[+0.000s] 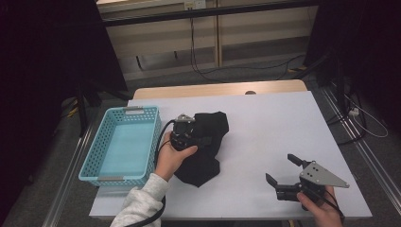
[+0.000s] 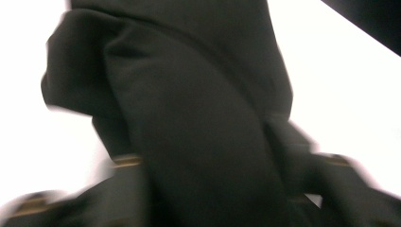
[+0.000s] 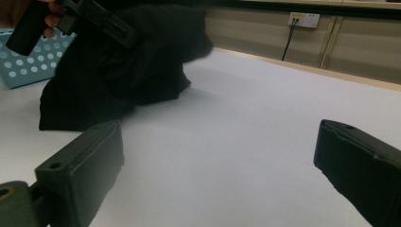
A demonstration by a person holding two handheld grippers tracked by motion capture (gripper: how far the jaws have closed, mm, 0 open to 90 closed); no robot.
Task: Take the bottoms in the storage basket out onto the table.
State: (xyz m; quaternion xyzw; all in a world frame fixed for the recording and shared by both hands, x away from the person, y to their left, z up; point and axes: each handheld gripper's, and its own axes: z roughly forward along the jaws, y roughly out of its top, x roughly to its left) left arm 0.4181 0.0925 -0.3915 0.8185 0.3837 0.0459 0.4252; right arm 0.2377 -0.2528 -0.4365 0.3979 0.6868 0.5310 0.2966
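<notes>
A black cloth (image 1: 206,124) lies crumpled on the white table (image 1: 283,123), just right of the basket. A person's left hand holds my left gripper (image 1: 201,140) low over the cloth, pointing into it. In the left gripper view a thick fold of the cloth (image 2: 198,118) runs between the two blurred jaws, which stand apart; my left gripper (image 2: 213,161) looks open around it. My right gripper (image 1: 283,169) rests near the table's front right, open and empty. In the right gripper view the jaws of my right gripper (image 3: 217,156) frame bare table, with the cloth (image 3: 118,71) and the left gripper (image 3: 94,19) farther off.
A light blue plastic basket (image 1: 97,142) stands at the table's left edge, and its perforated wall (image 3: 23,61) also appears in the right gripper view. Cables and a wall socket (image 3: 305,19) lie beyond the table's far edge. White tabletop stretches between the cloth and the right gripper.
</notes>
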